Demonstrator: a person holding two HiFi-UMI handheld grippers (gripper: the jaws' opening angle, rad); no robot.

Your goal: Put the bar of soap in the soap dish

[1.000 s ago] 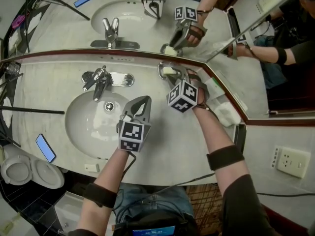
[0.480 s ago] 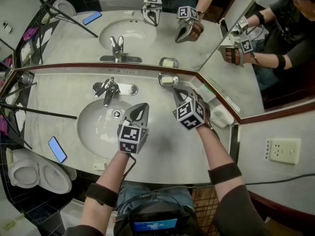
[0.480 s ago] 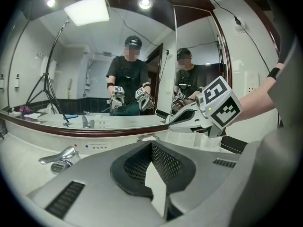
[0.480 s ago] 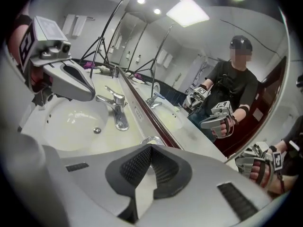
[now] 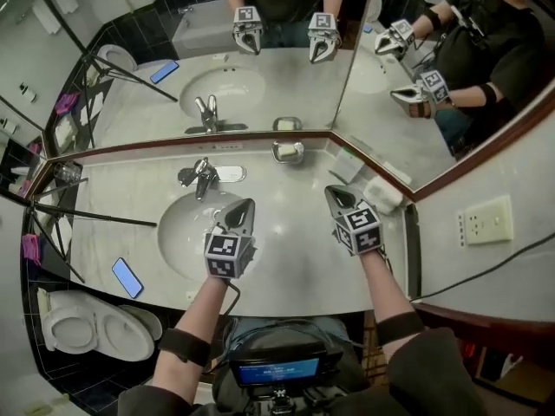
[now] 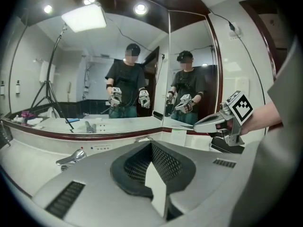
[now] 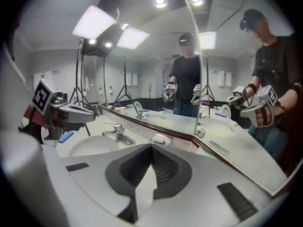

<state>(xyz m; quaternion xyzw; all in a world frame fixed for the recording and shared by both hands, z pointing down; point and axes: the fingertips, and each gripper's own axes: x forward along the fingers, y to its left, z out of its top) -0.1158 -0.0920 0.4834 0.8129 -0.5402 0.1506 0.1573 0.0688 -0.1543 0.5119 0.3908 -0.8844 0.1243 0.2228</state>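
Pale marble worktop (image 5: 295,250) in a bathroom, with a sink (image 5: 186,228) at left, a tap (image 5: 201,176) behind it, and mirrors along the far edge and angled at right. A small round dish (image 5: 288,152) sits at the far edge against the mirror, right of the tap. The soap (image 7: 159,138), a pale bar, lies in the dish, and nothing touches it. The task looks done, with nothing left but to pull clear.

Your left claw (image 5: 244,204) hovers over the near right rim of the sink, jaws together and empty. Your right claw (image 5: 334,192) hovers over bare worktop to its right, well apart from the dish. Its jaws are also together with nothing between them.

A second ago your right claw was up at the dish, jaws apart at the soap. Since then it has closed and drawn back toward you. Your left claw has shifted little and stayed closed. A blue phone (image 5: 127,276) lies at the near left edge.
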